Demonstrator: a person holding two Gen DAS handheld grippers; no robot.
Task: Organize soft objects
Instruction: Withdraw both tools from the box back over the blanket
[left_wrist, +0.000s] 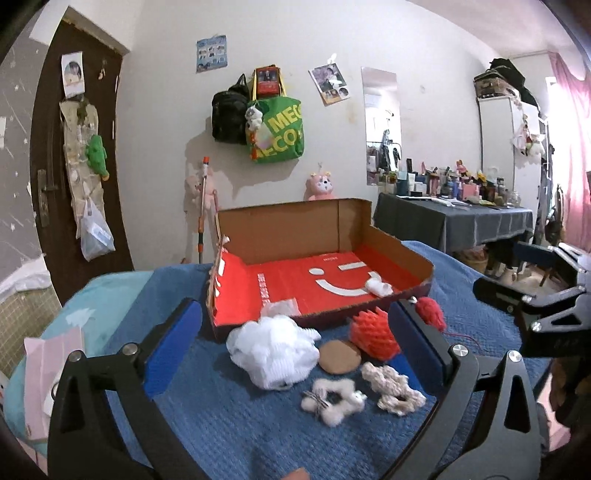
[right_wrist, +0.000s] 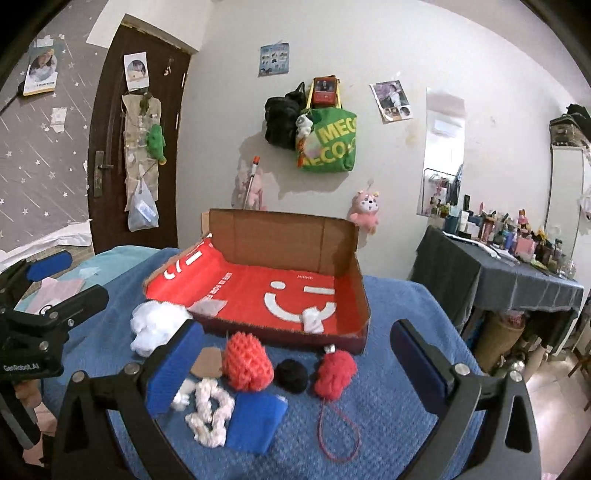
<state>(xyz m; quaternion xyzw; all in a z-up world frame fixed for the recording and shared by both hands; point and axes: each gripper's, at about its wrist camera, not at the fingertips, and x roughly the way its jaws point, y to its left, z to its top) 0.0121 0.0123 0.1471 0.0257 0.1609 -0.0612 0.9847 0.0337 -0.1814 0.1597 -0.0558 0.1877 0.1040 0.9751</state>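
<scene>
An open cardboard box (left_wrist: 288, 229) (right_wrist: 280, 236) with a red lining lies on the blue blanket and holds a small white soft piece (left_wrist: 378, 286) (right_wrist: 314, 319). In front of it lie a white fluffy bundle (left_wrist: 271, 352) (right_wrist: 155, 325), a brown disc (left_wrist: 340, 356), an orange-red knit (left_wrist: 373, 334) (right_wrist: 247, 363), a red yarn tuft (left_wrist: 430, 312) (right_wrist: 334, 373), a black pom (right_wrist: 291, 374), a cream knitted ring (left_wrist: 393, 387) (right_wrist: 210, 413), a white fuzzy ring (left_wrist: 332, 400) and a blue cloth (right_wrist: 255, 421). My left gripper (left_wrist: 295, 347) and right gripper (right_wrist: 295, 363) hover open above them, holding nothing.
The blue blanket (left_wrist: 229, 424) covers a bed with a teal pillow and pink paper (left_wrist: 55, 354) at the left. A grey-draped table (left_wrist: 454, 218) crowded with bottles stands at the right. Behind are a dark door (left_wrist: 74, 147) and bags hung on the wall (left_wrist: 277, 125).
</scene>
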